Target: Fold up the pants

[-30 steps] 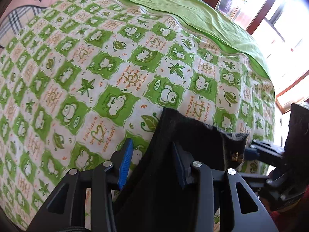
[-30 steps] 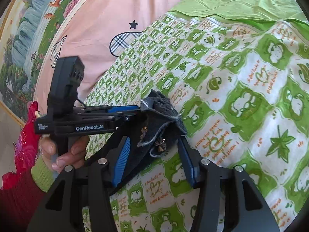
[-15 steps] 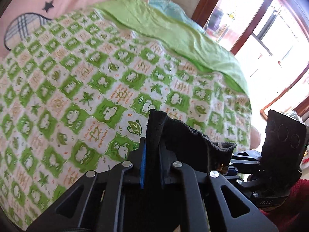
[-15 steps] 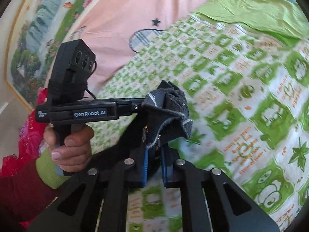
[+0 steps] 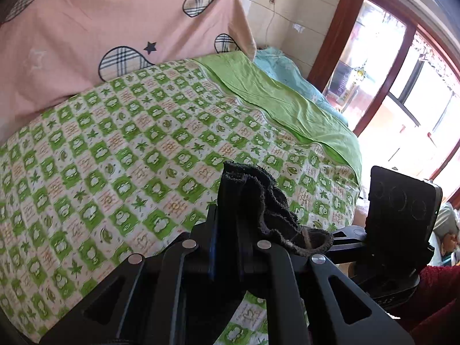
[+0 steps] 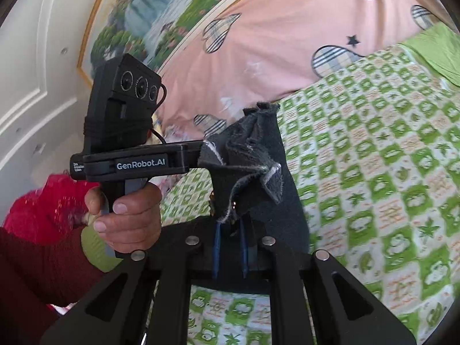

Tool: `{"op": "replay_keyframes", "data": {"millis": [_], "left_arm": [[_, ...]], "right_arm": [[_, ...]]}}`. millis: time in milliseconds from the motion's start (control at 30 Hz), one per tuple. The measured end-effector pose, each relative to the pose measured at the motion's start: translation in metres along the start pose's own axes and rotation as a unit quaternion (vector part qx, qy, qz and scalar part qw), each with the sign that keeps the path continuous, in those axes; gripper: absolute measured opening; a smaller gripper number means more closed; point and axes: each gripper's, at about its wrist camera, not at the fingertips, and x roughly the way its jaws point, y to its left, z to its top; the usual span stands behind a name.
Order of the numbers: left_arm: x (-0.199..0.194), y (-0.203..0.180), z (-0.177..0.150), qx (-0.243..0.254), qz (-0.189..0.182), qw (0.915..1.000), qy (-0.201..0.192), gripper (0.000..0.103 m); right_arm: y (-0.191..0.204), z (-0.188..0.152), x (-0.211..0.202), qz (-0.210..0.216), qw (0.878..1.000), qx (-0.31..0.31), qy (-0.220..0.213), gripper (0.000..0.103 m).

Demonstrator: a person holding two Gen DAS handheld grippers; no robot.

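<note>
A: Where were the pants (image 5: 258, 212) just then?

B: Bunched at one edge and pinched in both tools. The left gripper (image 5: 227, 247) had its jaws nearly together on a thick wad of the dark cloth, which stuck out just ahead of its tips. The right gripper (image 6: 230, 241) was likewise clamped on a crumpled corner, the rest hanging below and behind it toward the bed (image 5: 120, 155).

A: Both had only just finished closing, hadn't they?

B: Yes, with the fabric between the pads each time.

A: What worried you?

B: The bites looked shallow and uneven. Each gripper seemed to hold a gathered lump, not a flat hem, so I judged a layer could slip free if the cloth were pulled taut, and one leg would drop.

A: Anything else?

B: The two grippers sat close, the left one just to the left of the right one's tips. Lifted like that, the pants would probably hang twisted, and laying them flat on the bed for a clean fold could go crooked.
</note>
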Motion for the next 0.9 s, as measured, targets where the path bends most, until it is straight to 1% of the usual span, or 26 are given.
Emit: {"op": "replay_keyframes", "data": {"millis": [67, 167, 267, 433, 500, 533, 700, 833, 900], "left_arm": [[-0.012, 0.015, -0.017, -0.025, 0.008, 0.9996, -0.008, 0.009], [-0.018, 0.034, -0.037, -0.058, 0.019, 0.998, -0.011, 0.009], [-0.021, 0.055, -0.058, -0.093, 0.029, 0.9952, -0.013, 0.009], [-0.023, 0.089, -0.094, -0.159, 0.038, 0.9865, -0.016, 0.009], [-0.022, 0.095, -0.105, -0.172, 0.045, 0.9839, -0.014, 0.009], [-0.022, 0.099, -0.112, -0.18, 0.051, 0.9822, -0.012, 0.006], [-0.024, 0.111, -0.139, -0.213, 0.071, 0.9744, -0.01, 0.006], [-0.03, 0.115, -0.155, -0.232, 0.078, 0.9696, -0.011, 0.005], [-0.035, 0.118, -0.163, -0.243, 0.091, 0.9655, -0.015, 0.005]], "right_arm": [[0.007, -0.003, 0.013, 0.008, 1.0, -0.008, 0.014, 0.013], [0.016, -0.012, 0.032, 0.018, 0.999, -0.015, 0.042, 0.013], [0.024, -0.022, 0.057, 0.019, 0.997, -0.026, 0.07, 0.013], [0.026, -0.033, 0.09, 0.017, 0.994, -0.029, 0.105, 0.013], [0.025, -0.038, 0.102, 0.013, 0.992, -0.034, 0.122, 0.013], [0.025, -0.039, 0.105, 0.011, 0.991, -0.035, 0.127, 0.013], [0.027, -0.049, 0.124, -0.003, 0.987, -0.047, 0.152, 0.013], [0.031, -0.056, 0.132, -0.014, 0.984, -0.058, 0.17, 0.016], [0.031, -0.057, 0.135, -0.015, 0.983, -0.059, 0.176, 0.018]]}}
